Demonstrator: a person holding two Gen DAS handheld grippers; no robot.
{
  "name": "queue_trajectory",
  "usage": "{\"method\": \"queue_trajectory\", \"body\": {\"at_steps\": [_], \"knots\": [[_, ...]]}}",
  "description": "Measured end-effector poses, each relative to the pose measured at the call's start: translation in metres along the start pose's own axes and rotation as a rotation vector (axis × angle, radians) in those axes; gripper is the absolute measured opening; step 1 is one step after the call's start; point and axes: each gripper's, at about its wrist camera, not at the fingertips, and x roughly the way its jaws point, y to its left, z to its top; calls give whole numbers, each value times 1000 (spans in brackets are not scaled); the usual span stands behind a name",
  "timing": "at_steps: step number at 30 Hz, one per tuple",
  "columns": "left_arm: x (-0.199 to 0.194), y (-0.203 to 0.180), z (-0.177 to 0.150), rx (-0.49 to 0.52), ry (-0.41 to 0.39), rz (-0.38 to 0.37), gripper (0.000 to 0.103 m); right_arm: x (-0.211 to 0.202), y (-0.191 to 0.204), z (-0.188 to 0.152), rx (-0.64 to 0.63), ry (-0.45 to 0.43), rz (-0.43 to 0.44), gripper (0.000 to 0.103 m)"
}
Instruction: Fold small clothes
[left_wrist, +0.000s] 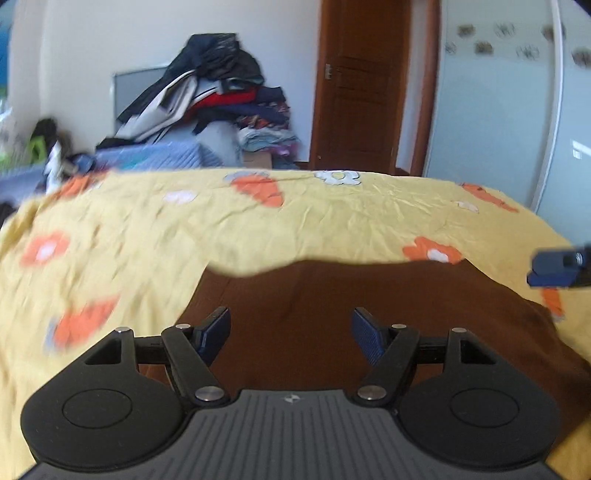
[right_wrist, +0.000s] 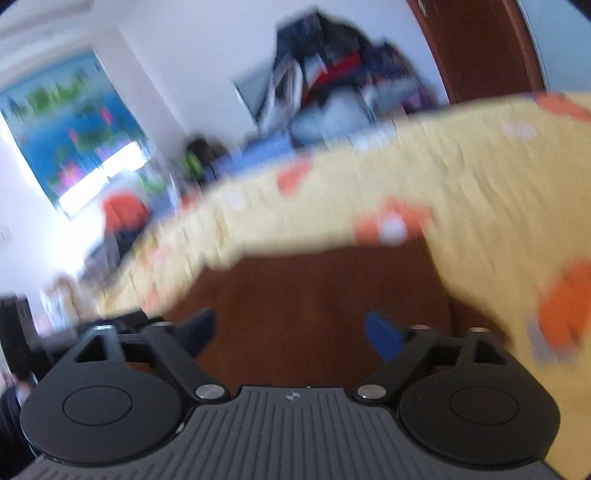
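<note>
A brown garment (left_wrist: 332, 295) lies spread flat on a yellow bed sheet (left_wrist: 258, 229) printed with orange and white flowers. My left gripper (left_wrist: 291, 325) hovers over the garment's near part, open, with nothing between its blue pads. At the right edge of the left wrist view, a blue fingertip of my right gripper (left_wrist: 557, 267) pokes in above the garment's right corner. The right wrist view is blurred. There the right gripper (right_wrist: 291, 328) stands wide open over the same brown garment (right_wrist: 314, 288), nothing between its fingers, with the yellow sheet (right_wrist: 461, 184) beyond.
Beyond the bed's far edge a tall pile of mixed clothes (left_wrist: 218, 92) rests against the white wall. A brown wooden door (left_wrist: 362, 85) and a pale sliding wardrobe door (left_wrist: 498, 110) stand at the back right. A bright window with a blue curtain (right_wrist: 74, 122) is at the left.
</note>
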Motion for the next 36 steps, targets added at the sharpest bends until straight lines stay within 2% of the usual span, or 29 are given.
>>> {"method": "queue_trajectory", "body": {"at_steps": [3, 5, 6, 7, 8, 11, 13, 16, 18, 19, 20, 22, 24, 25, 26, 28, 33, 36], "knots": [[58, -3, 18, 3, 91, 29, 72, 45, -7, 11, -11, 44, -115, 99], [92, 6, 16, 13, 153, 115, 73, 71, -16, 6, -49, 80, -232, 98], [104, 17, 10, -4, 170, 126, 82, 79, -21, -2, -91, 98, -280, 98], [105, 32, 7, -73, 160, 92, 90, 76, -21, -13, -177, 60, -265, 97], [103, 40, 8, -99, 161, 83, 90, 73, -22, -16, -180, 65, -253, 98], [104, 44, 6, -85, 169, 105, 95, 64, -30, -19, -154, 51, -224, 98], [106, 42, 8, -95, 180, 137, 102, 69, -24, -19, -179, 67, -241, 99], [90, 37, 8, -109, 165, 205, 100, 78, -7, -23, -276, 101, -315, 101], [63, 32, 3, -133, 134, 200, 100, 72, 4, -23, -291, 84, -377, 100], [48, 31, -2, -143, 111, 153, 101, 65, 11, -24, -280, 68, -377, 100], [36, 28, -7, -141, 94, 109, 101, 56, 17, -25, -265, 49, -328, 102], [26, 21, -19, -93, 107, 77, 101, 45, 26, -30, -263, 48, -256, 103], [36, 19, -33, -32, 153, 99, 102, 53, 28, -40, -294, 118, -288, 103], [39, 22, -41, -15, 124, 111, 102, 59, 23, -46, -303, 156, -312, 103], [37, 26, -44, -19, 102, 96, 102, 55, 16, -51, -307, 115, -291, 103], [40, 30, -41, -31, 114, 107, 102, 49, 6, -48, -246, 101, -265, 103], [21, 20, -43, -18, 125, 132, 101, 41, 14, -50, -255, 104, -312, 103], [-14, 22, -54, -49, 90, 66, 101, 25, 22, -57, -250, 88, -316, 103]]}}
